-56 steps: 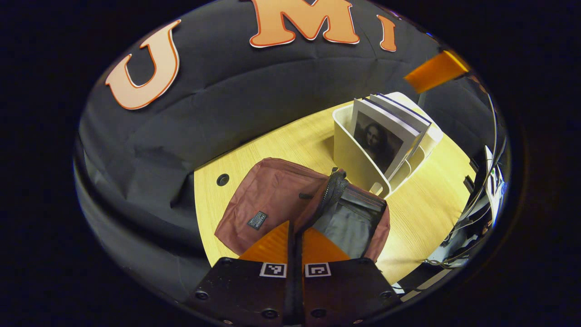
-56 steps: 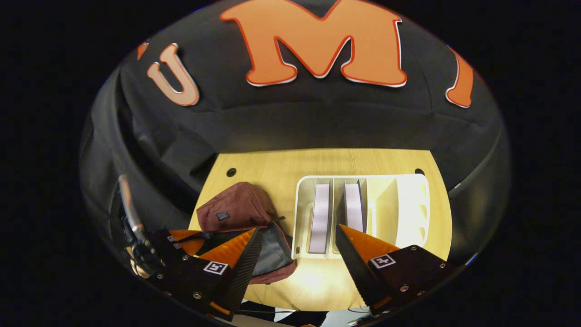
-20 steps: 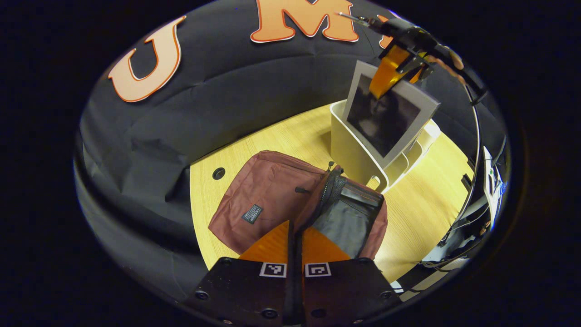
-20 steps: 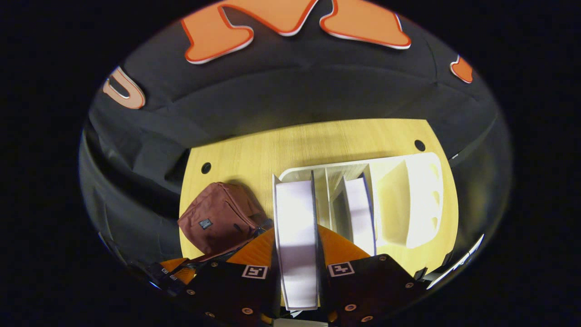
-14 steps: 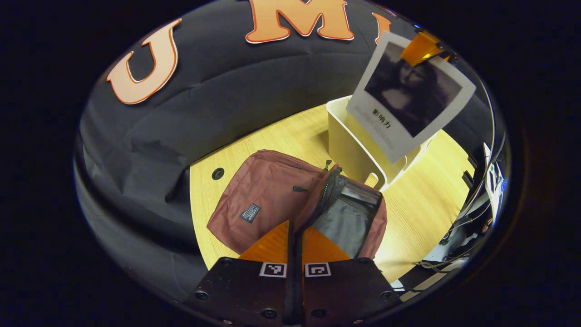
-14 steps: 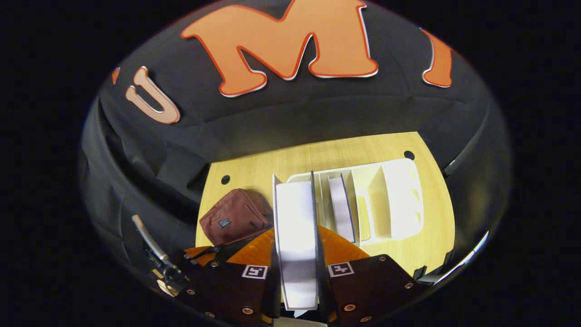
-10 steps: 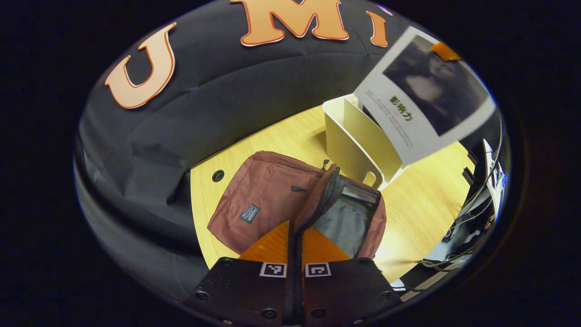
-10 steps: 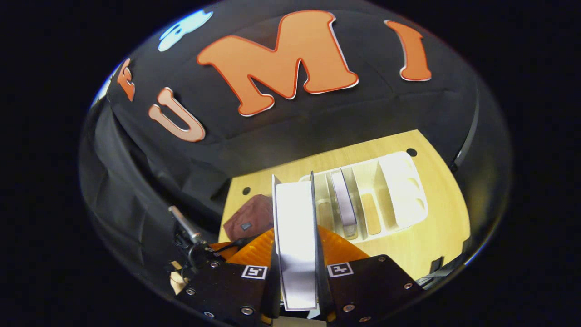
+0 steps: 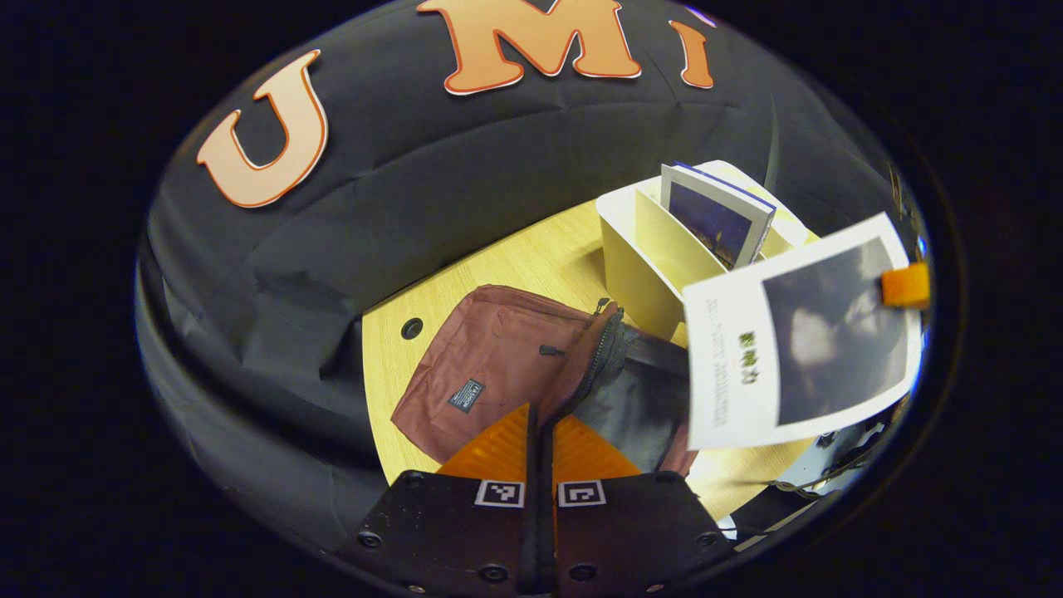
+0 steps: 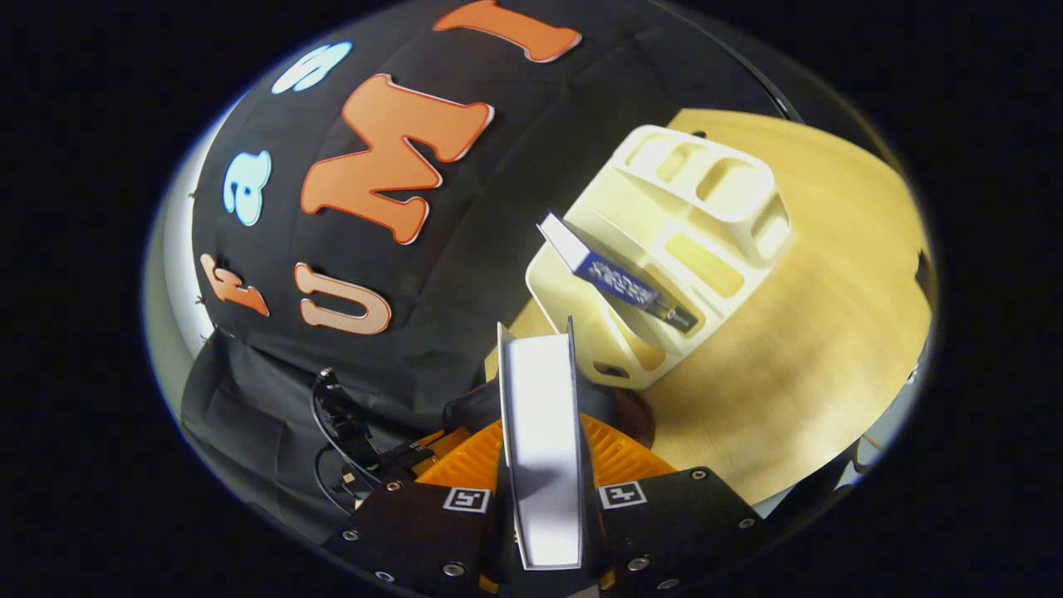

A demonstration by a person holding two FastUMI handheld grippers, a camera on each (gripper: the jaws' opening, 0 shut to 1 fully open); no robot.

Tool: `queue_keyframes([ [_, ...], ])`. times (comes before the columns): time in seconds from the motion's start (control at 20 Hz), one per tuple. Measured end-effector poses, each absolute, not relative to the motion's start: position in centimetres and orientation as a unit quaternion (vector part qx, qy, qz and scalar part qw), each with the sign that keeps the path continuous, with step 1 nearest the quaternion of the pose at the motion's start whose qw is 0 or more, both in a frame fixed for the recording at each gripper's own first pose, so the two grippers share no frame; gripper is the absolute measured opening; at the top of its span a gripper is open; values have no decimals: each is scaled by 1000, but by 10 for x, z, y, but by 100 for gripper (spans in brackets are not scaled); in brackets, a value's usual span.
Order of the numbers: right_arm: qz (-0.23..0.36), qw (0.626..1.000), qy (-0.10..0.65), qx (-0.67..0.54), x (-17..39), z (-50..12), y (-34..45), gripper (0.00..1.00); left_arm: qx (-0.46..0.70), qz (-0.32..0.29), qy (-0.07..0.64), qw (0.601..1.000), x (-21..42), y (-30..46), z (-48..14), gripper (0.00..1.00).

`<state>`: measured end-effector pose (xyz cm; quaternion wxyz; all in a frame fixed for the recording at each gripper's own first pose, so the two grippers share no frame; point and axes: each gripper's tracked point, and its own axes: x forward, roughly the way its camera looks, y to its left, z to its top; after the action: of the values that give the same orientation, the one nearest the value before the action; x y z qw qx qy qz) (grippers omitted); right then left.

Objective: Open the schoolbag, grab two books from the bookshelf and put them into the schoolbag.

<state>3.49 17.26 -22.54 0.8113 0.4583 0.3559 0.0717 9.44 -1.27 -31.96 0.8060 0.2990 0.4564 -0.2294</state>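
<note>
The maroon schoolbag [image 9: 490, 365] lies on the wooden table [image 9: 507, 257] with its zip open and its dark lining [image 9: 639, 399] showing. My left gripper [image 9: 540, 419] is shut on the bag's raised zip edge and holds the mouth up. A white book with a dark portrait cover [image 9: 797, 340] hangs tilted just right of and above the mouth. In the right gripper view my right gripper [image 10: 540, 440] is shut on this book [image 10: 540, 390], seen edge-on. A second book with a blue cover [image 9: 718, 220] [image 10: 619, 278] leans in the white bookshelf [image 9: 631, 257] [image 10: 689, 224].
The bookshelf stands right behind the bag, and its other slots hold nothing. Bare table [image 10: 814, 332] lies to the shelf's right. Cables and equipment [image 9: 830, 465] sit past the table's near right edge. A round cable hole [image 9: 411, 328] is left of the bag.
My right gripper closed on the portrait book, lifted it out of the shelf and swung it down, tilted, beside the bag's mouth. The left gripper has kept its hold on the zip edge.
</note>
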Motion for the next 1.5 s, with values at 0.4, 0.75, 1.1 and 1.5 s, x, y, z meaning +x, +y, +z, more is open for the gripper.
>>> queue_keyframes([
  [0.4,62,790,354,497,75,-320,253,33,307,-245,424,816,87,-27,-300,1],
  [0.75,39,797,338,499,130,-348,321,33,325,-269,405,811,78,-35,-299,1],
  [1.1,-16,788,344,510,152,-366,334,35,330,-267,399,813,84,-30,-300,1],
  [1.5,-47,773,434,460,106,-386,306,98,305,-266,421,812,80,-25,-303,1],
])
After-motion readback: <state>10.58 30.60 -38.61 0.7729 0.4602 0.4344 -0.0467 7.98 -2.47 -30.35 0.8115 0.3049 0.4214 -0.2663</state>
